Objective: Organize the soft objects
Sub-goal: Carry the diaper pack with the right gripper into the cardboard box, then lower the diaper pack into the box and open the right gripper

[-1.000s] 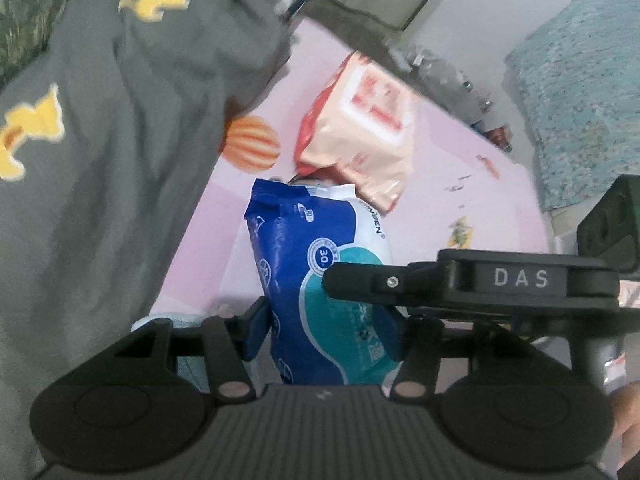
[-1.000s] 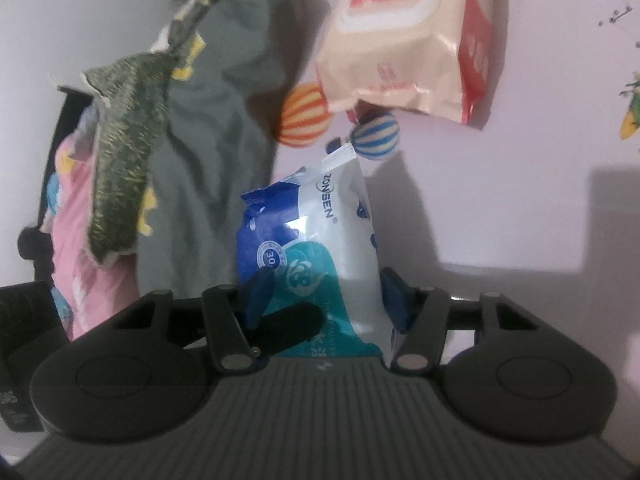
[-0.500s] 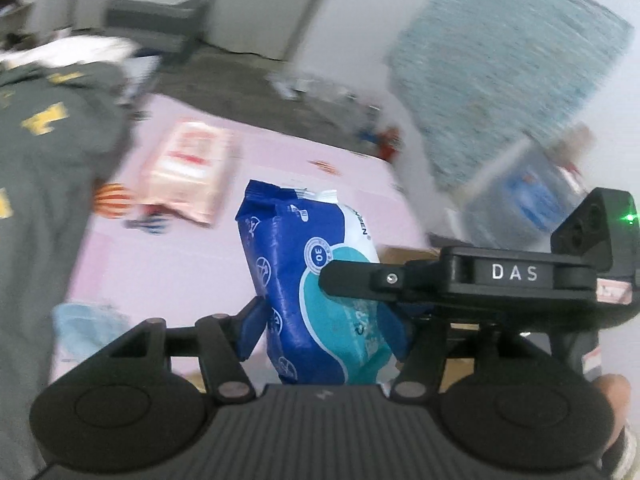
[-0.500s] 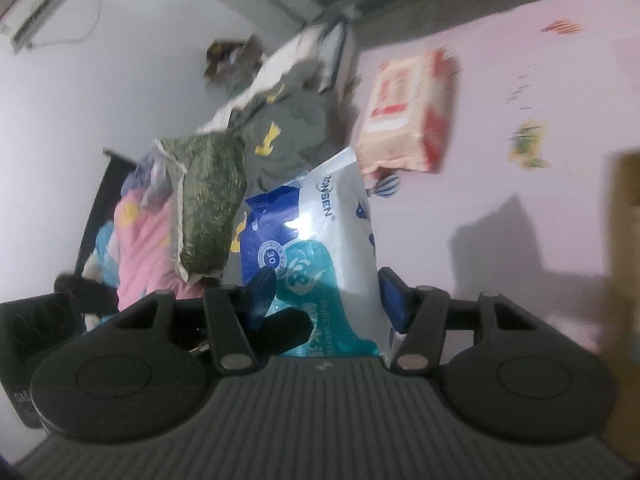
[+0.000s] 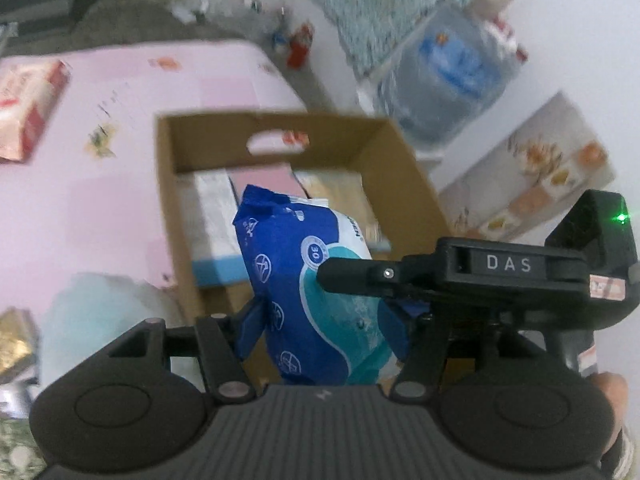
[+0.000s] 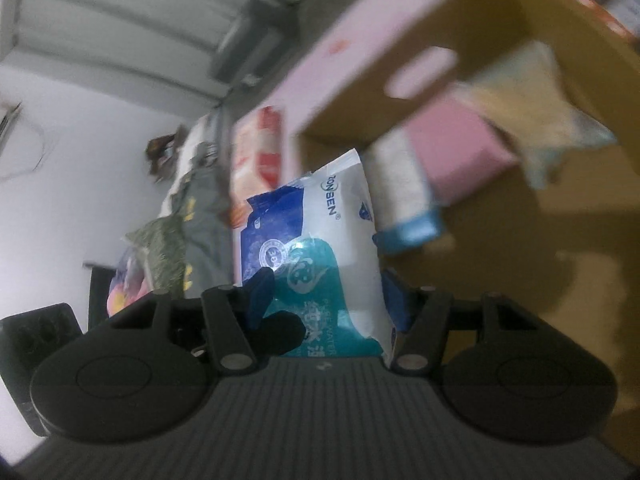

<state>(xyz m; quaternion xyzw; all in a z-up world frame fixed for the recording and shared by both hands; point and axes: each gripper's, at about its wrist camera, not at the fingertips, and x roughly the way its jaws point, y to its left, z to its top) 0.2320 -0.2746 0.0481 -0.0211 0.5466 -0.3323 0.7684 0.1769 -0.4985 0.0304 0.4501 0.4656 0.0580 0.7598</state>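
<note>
A blue, white and teal wet-wipes pack (image 5: 316, 292) is held in the air by both grippers. My left gripper (image 5: 324, 328) is shut on its lower part. My right gripper (image 6: 324, 304) is shut on the same pack (image 6: 320, 256), and its black body (image 5: 480, 276) crosses the left wrist view. The pack hangs over an open cardboard box (image 5: 168, 184) on the pink mat; the box also shows in the right wrist view (image 6: 500, 16). Inside lie a pink pack (image 5: 264, 178), a white and blue pack (image 5: 212, 224) and a pale pack (image 5: 340, 196).
A red and cream wipes pack (image 5: 28, 108) lies on the pink mat (image 5: 100, 208) at the left. A light blue cloth (image 5: 96, 312) lies by the box. A water bottle (image 5: 444, 76) stands behind. Grey and green clothes (image 6: 188, 236) are heaped at the left.
Both grippers have carried the pack to the right, away from the clothes and the red wipes pack. The cardboard box has come into view under the pack.
</note>
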